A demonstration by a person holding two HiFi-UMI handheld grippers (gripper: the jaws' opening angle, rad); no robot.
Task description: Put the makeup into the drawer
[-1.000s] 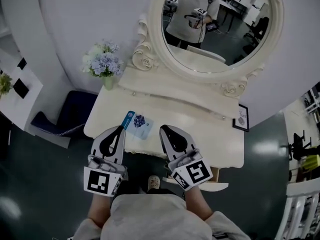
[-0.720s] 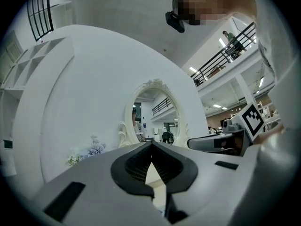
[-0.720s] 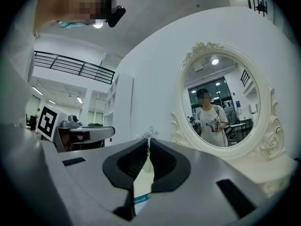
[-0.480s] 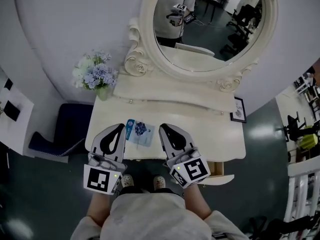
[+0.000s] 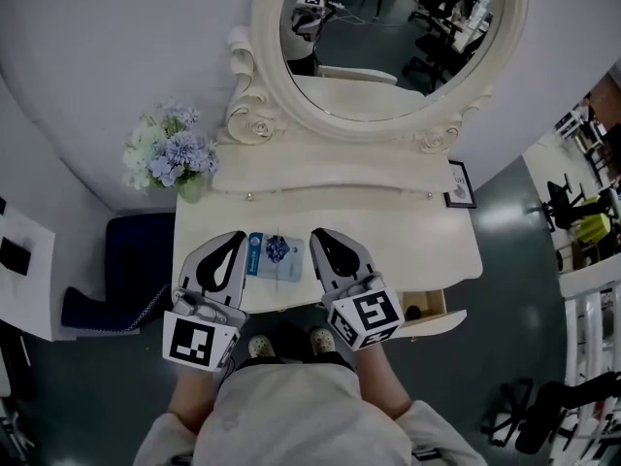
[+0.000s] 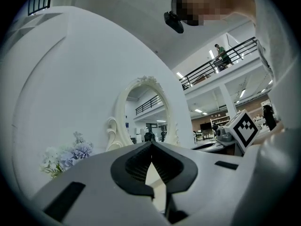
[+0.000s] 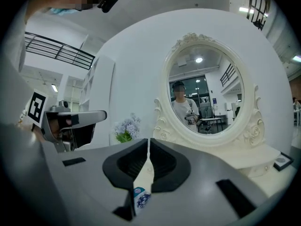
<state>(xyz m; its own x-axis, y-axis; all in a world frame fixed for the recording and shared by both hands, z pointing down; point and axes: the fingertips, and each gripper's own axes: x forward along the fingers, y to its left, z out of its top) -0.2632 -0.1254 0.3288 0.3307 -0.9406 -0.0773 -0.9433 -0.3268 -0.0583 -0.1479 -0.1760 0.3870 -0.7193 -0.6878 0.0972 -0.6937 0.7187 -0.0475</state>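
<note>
Jaws shut, empty, on left gripper (image 5: 236,237) and right gripper (image 5: 318,234), makeup packet (image 5: 275,257) at 3 o'clock from the left, print too small to read.

Both hand-held grippers (image 5: 234,239) (image 5: 319,237), jaws together

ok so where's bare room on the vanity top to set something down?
Free: right half of the tabletop, between the right claw and the small frame; also the strip from the makeup packet back to the raised shelf. Crowded: front left, where the left claw flanks the packet.
</note>
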